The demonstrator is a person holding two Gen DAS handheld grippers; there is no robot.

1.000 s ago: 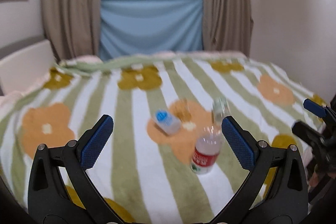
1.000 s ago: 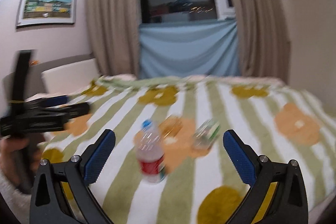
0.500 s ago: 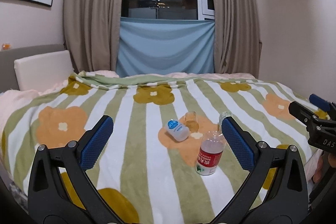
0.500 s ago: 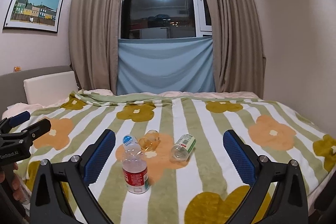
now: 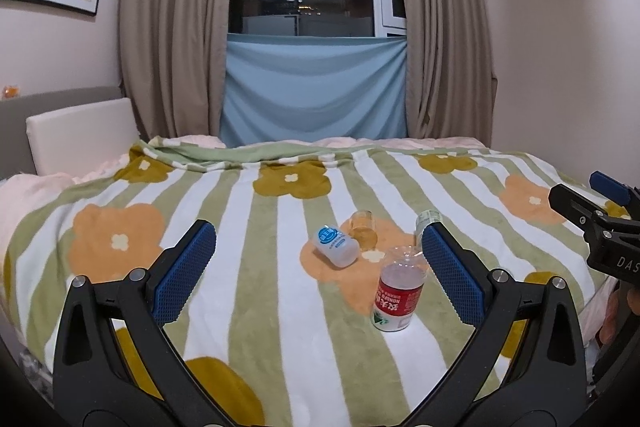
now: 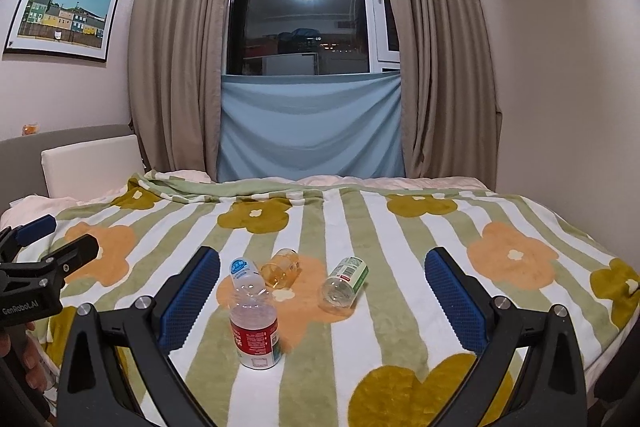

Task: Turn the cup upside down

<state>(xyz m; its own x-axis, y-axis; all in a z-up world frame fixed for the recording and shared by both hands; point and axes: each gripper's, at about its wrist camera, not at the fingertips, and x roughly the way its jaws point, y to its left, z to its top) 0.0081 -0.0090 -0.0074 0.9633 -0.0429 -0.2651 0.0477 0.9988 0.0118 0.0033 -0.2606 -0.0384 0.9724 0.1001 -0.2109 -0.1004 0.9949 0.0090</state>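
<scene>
**Cameras settled, cup in clear view, nothing gripped yet**

Cup (image 6: 282, 268) = small amber glass lying on its side on the orange flower of the blanket (image 6: 400, 227), mid-bed. In the left view the cup (image 5: 363, 230) looks more upright-ish, can't tell the exact tilt from that angle; right view reads as tipped over, mouth direction unclear

Around it:
- white bottle with blue cap (image 5: 335, 246) lying just beside the cup on its left
- red-label bottle (image 6: 255, 321) standing upright, nearer the cameras than the cup
- green-label bottle (image 6: 346, 281) on its side, to the right of the cup, apart from it

Grippers:
- left gripper (image 5: 318, 273) jaws spread wide, holding nothing, well back from the objects
- right gripper (image 6: 322, 301) same, jaws wide apart, empty, cup sits between its fingers in view but far ahead

What changed: a second ago both views were pitched down and blurred; now both are level, sharp, pulled back a bit higher. Objects haven't moved

My read: this is the start, framing done, approach not begun. Cup is boxed in on the near side by the red-label bottle and on the left by the white one, so the right gripper looks like the cleaner way in. Soft blanket means the cup may roll or not sit flat once inverted
</scene>
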